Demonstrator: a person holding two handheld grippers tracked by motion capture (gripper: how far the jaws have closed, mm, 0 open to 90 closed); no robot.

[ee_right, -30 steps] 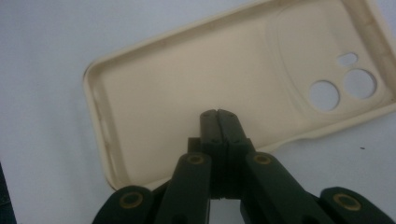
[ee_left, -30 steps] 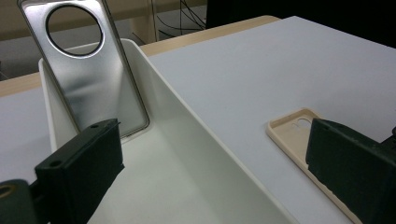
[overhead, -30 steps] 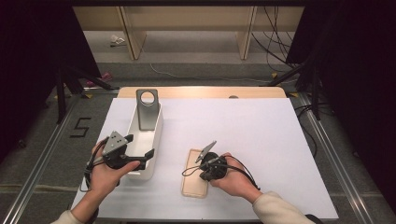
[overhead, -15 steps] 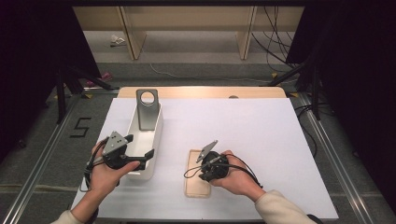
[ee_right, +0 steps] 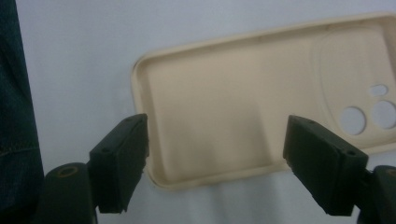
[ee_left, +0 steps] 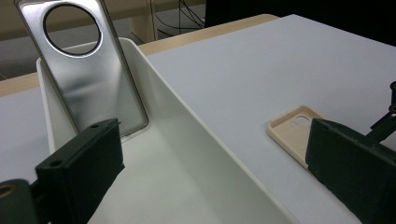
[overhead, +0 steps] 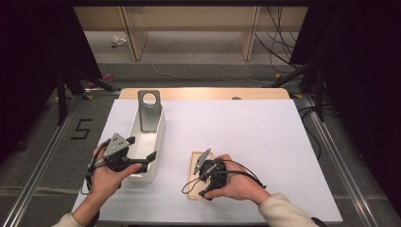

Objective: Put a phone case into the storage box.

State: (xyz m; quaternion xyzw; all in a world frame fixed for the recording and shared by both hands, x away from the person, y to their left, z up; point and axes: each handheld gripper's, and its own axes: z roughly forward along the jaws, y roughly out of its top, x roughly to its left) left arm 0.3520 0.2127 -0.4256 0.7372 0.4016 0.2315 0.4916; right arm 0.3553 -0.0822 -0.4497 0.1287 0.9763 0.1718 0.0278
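The right gripper (ee_right: 215, 163), its fingers having just opened wide, hangs over the beige case (ee_right: 261, 98) lying flat on the bench (overhead: 265, 137), not gripping it. The left gripper (ee_left: 210, 172), fingers wide, straddles the tray's (overhead: 158, 142) wall (a silver case (ee_left: 84, 65) leans inside). Next probably a regrip. The floor (overhead: 47, 156) bears a "5" (overhead: 81, 128).

1. The left gripper (overhead: 142, 150) is black and carries a grey three-cornered plate on top.
2. The right gripper (overhead: 202, 179) is black too, with a thin black cable looping off it.
3. Its fingers (ee_right: 120, 161) are blocky black pads with small screw holes.
4. A cream sleeve (overhead: 279, 210) covers the right forearm.
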